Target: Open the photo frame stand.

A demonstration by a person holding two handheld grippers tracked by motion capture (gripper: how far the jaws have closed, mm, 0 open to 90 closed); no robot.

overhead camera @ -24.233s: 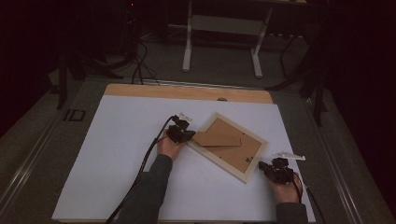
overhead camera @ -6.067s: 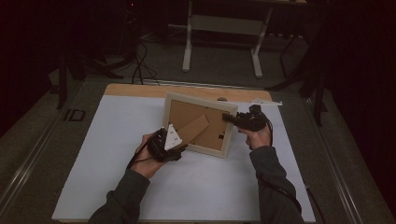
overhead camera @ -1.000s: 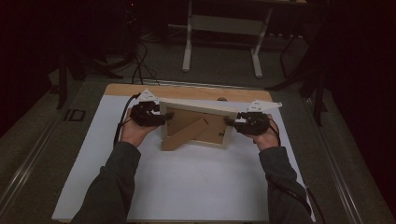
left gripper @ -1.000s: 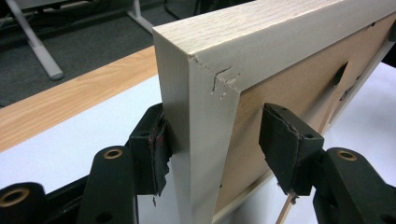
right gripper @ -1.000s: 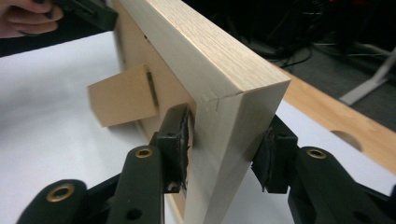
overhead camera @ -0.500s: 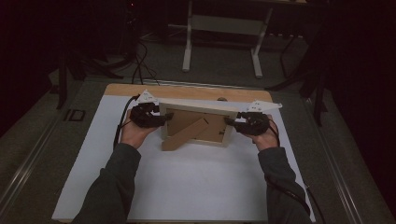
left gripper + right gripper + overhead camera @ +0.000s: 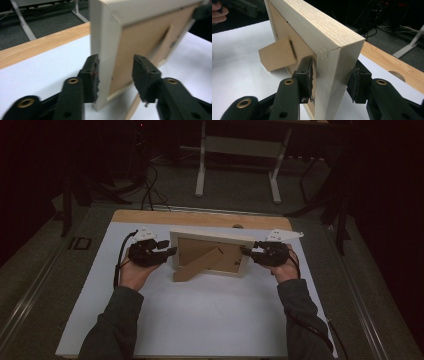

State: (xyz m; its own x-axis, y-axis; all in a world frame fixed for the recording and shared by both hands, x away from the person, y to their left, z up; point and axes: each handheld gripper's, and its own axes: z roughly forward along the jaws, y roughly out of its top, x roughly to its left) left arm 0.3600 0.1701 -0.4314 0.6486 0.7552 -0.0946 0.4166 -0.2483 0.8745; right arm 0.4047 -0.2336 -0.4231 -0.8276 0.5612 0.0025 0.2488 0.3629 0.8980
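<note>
Left tongs (image 7: 172, 251) closing astride one frame (image 7: 210, 254) – right tongs (image 7: 246, 251) clamped

A dim room around a lit white tabletop

The white sheet (image 7: 200, 320) covers a wooden table (image 7: 150, 216), whose bare edge shows along the far side (with a round hole (image 7: 238, 226) in it). Beyond lies grey carpet (image 7: 235, 195), where a white table stand (image 7: 239, 150) rests beside black cables (image 7: 150, 185); everything farther back is in darkness.
</note>
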